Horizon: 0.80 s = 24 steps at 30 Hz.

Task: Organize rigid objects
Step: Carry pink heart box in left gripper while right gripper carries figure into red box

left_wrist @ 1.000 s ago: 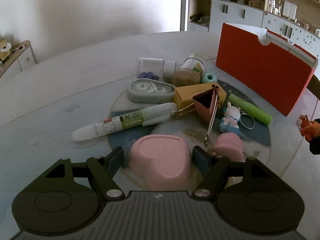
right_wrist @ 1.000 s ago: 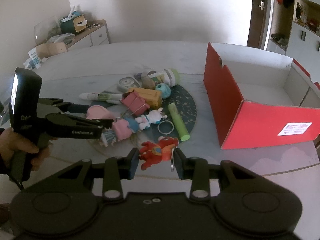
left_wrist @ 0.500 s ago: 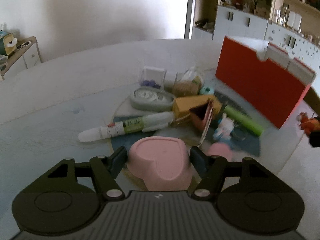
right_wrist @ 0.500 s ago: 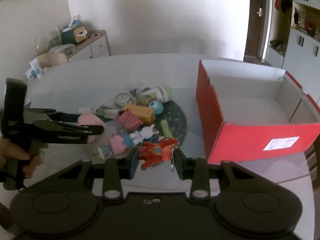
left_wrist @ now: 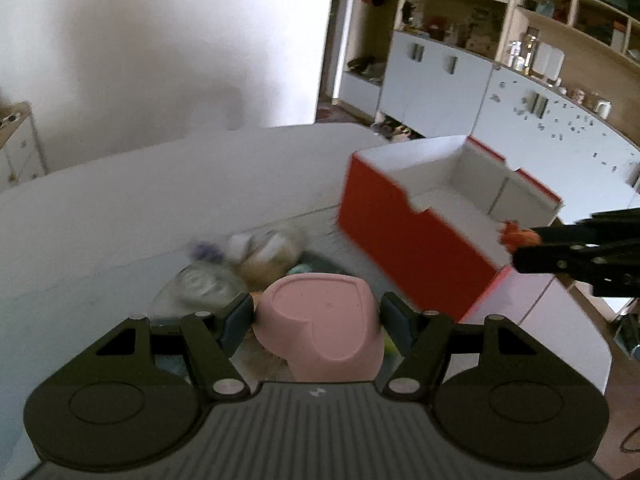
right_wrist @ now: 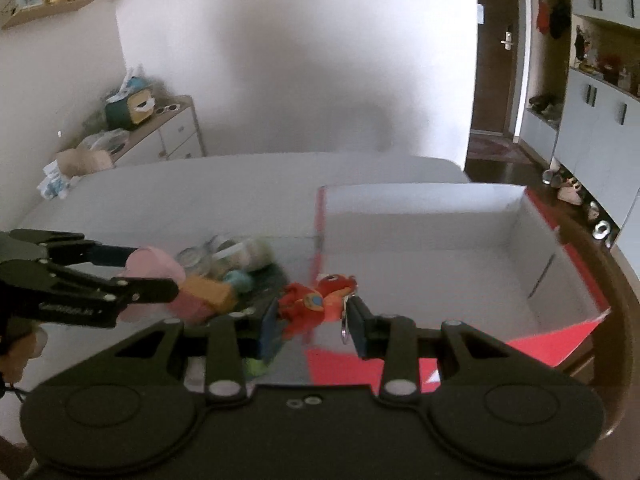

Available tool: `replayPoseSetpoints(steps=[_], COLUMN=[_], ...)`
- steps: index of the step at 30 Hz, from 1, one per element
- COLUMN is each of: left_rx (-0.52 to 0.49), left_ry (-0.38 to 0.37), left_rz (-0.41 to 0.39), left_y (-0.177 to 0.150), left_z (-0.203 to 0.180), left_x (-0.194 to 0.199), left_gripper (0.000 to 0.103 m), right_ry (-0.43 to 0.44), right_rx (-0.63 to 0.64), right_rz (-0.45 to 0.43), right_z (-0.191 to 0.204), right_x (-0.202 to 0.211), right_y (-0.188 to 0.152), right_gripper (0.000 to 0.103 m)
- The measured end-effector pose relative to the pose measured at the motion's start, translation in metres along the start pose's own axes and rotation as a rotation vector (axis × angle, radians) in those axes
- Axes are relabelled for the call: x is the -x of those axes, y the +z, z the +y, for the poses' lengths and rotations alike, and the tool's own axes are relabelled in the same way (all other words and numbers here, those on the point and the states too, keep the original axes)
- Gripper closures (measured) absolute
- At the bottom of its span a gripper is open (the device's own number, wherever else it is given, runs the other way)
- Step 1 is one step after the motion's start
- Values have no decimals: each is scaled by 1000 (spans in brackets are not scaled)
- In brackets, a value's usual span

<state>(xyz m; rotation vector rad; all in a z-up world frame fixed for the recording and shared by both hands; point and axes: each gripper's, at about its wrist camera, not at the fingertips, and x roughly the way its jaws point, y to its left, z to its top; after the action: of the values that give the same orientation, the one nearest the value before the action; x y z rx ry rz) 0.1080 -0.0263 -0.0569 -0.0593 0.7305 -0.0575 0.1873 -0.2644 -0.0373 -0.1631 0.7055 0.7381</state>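
Note:
A pink heart-shaped box (left_wrist: 320,320) hangs above the table, and my left gripper (left_wrist: 316,314) is shut on it with a pad pressed against each side. In the right wrist view the same left gripper (right_wrist: 148,272) reaches in from the left with the pink heart box (right_wrist: 160,264) in it. My right gripper (right_wrist: 314,318) is shut on a red toy figure (right_wrist: 316,304) with a key ring, held near the left wall of the red cardboard box (right_wrist: 400,208). The left wrist view shows the right gripper (left_wrist: 520,246) and the red toy figure (left_wrist: 514,234) at the near corner of the red cardboard box (left_wrist: 400,232).
A blurred pile of small items (left_wrist: 240,268) lies on a dark round mat on the white table (left_wrist: 160,200), left of the box. The same pile (right_wrist: 224,264) shows below the left gripper. Cabinets and shelves (left_wrist: 540,80) stand beyond the table.
Both grippers have risen and swung towards the red box. The pink heart box has come up off the table, and the red toy has moved right to the box's edge.

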Motion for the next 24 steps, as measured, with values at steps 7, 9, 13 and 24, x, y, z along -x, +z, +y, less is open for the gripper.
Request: replayPoseSetpoints(steps=[7, 9, 13, 24], left_rx=[-44, -49, -74, -131], left_ry=[-32, -40, -47, -52], left_rz=[-30, -34, -40, 23], left_y=[38, 50, 71, 116], left_z=[-53, -67, -93, -159], left_x=[-21, -29, -49, -124], left_gripper=[33, 33, 33, 33], right_ry=[-21, -30, -47, -45], right_rx=[4, 10, 17, 48], right_rz=[5, 9, 19, 103], right_z=[-50, -64, -88, -129], right_x=[-7, -9, -16, -50], right_y=[7, 7, 8, 4], right_gripper=[66, 66, 66, 66])
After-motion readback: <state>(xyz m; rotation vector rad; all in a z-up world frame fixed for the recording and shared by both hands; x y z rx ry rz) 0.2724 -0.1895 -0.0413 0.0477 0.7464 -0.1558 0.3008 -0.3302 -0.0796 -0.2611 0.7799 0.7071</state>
